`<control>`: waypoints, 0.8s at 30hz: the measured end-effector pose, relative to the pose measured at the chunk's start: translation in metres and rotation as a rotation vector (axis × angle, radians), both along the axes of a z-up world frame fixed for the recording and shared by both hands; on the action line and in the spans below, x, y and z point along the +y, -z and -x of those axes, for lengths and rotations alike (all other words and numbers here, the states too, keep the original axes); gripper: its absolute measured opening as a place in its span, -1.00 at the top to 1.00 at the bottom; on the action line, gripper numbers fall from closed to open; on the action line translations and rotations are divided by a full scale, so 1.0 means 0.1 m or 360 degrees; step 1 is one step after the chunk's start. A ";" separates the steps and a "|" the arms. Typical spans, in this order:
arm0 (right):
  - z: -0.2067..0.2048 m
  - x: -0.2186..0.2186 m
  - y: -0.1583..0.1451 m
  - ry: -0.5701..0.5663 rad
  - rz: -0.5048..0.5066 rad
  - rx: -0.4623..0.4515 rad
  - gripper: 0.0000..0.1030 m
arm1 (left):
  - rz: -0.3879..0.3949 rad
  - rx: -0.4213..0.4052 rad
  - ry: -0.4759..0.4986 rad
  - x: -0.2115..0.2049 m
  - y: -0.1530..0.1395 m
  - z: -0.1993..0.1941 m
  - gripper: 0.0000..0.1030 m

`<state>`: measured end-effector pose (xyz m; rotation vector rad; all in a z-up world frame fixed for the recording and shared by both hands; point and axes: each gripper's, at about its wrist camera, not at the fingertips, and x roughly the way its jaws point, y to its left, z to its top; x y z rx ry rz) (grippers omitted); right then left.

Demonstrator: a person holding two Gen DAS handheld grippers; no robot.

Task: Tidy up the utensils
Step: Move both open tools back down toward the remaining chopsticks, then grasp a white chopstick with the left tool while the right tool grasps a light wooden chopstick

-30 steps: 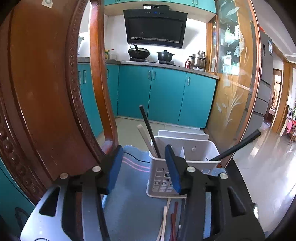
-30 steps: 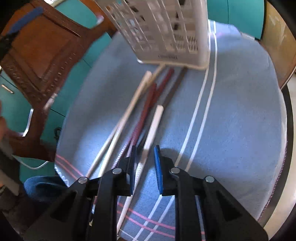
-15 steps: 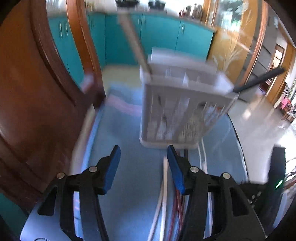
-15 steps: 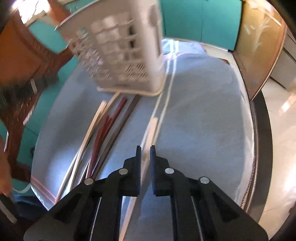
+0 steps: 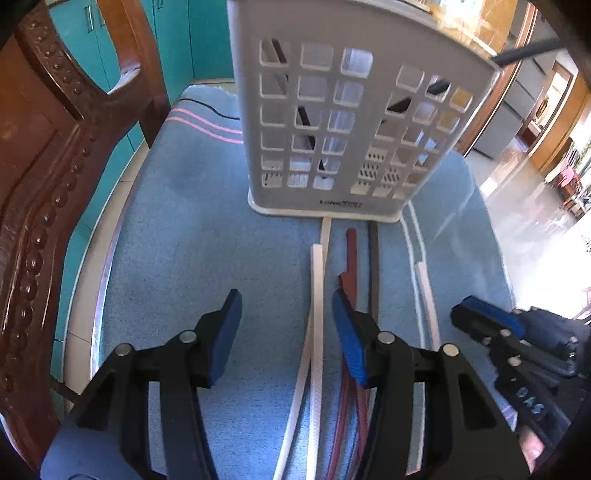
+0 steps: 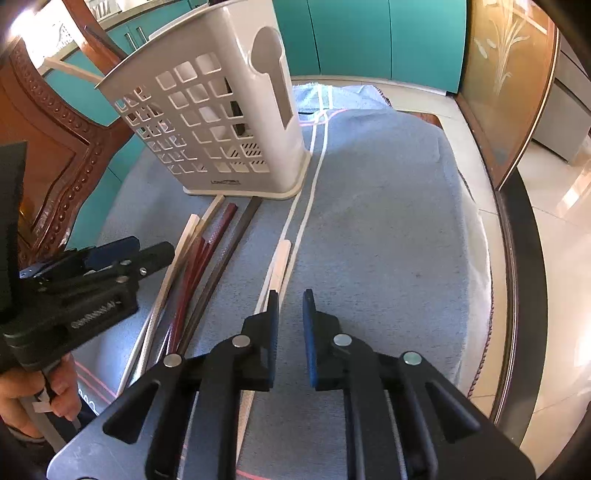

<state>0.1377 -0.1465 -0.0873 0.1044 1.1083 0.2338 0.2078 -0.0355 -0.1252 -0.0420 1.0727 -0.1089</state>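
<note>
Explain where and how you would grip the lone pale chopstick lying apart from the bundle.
Grip the lone pale chopstick mid-shaft, from straight above, jaws across its narrow width: it lies flat on the blue cloth, clear of the bundle, leaving room on both sides.

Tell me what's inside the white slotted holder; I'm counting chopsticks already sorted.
Through the white holder grid, dark chopsticks lean in both compartments; a pale one sticks out above. Walls hide the exact count.

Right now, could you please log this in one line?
left tongs open; white chopstick between; right tongs just opening, empty; basket upright
</note>
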 end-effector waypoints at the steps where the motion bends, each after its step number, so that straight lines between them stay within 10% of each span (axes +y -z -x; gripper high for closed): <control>1: 0.00 -0.02 0.01 0.0000 0.0010 -0.0003 0.74 | -0.0008 0.0004 0.0002 -0.01 0.02 0.00 0.00; 17: -0.05 0.00 0.07 -0.0005 0.0045 0.0016 0.58 | 0.0016 0.0046 0.0046 -0.22 0.23 0.04 0.85; 24: -0.06 0.02 0.09 -0.0002 0.0058 0.0022 0.58 | 0.0075 0.0009 0.0010 -0.03 0.02 0.08 0.86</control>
